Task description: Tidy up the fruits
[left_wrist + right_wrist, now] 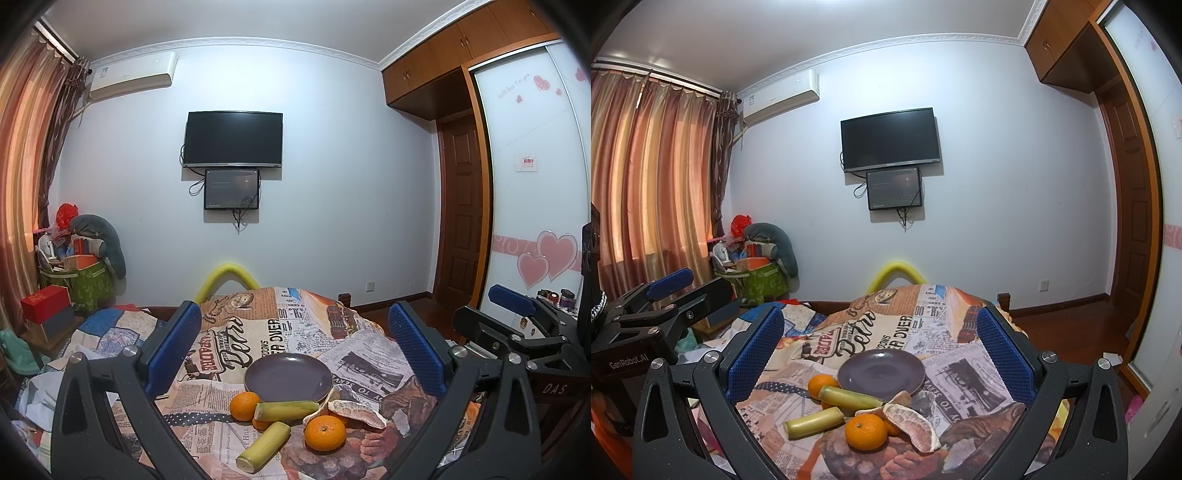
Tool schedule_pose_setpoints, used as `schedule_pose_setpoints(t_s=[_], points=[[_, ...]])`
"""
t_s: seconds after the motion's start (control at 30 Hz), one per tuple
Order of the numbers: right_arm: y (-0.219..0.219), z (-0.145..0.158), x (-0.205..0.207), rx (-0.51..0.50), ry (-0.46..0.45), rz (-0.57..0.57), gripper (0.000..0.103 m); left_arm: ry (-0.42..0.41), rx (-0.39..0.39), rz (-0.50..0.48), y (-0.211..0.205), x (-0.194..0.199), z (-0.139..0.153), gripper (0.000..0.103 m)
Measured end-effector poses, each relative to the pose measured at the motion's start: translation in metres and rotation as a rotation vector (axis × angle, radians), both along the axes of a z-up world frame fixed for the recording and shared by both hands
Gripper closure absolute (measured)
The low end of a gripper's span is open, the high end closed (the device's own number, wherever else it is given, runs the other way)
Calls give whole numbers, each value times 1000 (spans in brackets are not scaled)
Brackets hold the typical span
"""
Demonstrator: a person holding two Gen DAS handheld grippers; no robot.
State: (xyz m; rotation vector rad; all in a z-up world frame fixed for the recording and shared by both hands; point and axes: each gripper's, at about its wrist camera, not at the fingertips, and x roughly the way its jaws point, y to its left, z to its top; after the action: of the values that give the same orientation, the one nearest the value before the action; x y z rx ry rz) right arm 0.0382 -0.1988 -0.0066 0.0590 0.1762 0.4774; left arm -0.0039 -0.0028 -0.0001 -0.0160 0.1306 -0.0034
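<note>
The left gripper (295, 343) has its fingers (173, 343) spread wide and holding nothing; the pads are blue with a fine dimpled grip texture, set on matte black plastic arms with round metal screws. The right gripper (881, 350) is equally wide and empty, its fingers (755, 354) of the same make. Both hover above the fruit, not touching it.

Low in the centre of each view, a shallow round purple plate (288, 376) with a smooth glazed face lies bare on a newspaper-print cloth (258, 332). Crowded against its near rim are a smooth mandarin (245, 406), two pale yellow-green cylindrical cane pieces (286, 410) (264, 446), a second mandarin (325, 432) nearest the camera, and a peeled citrus segment (356, 408) with pithy white membrane, beside curled peel. The fruits touch or overlap one another.

The cloth lies flat and open beyond the plate, falling away at the right edge toward a wooden floor (1071, 317)
</note>
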Motion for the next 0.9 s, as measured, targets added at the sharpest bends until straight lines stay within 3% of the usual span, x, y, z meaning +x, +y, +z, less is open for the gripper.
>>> schedule_pose_setpoints(t_s=[0.9], points=[[1,-1,2,-6,6,0,0,4,4,0,-2,1,0,0]])
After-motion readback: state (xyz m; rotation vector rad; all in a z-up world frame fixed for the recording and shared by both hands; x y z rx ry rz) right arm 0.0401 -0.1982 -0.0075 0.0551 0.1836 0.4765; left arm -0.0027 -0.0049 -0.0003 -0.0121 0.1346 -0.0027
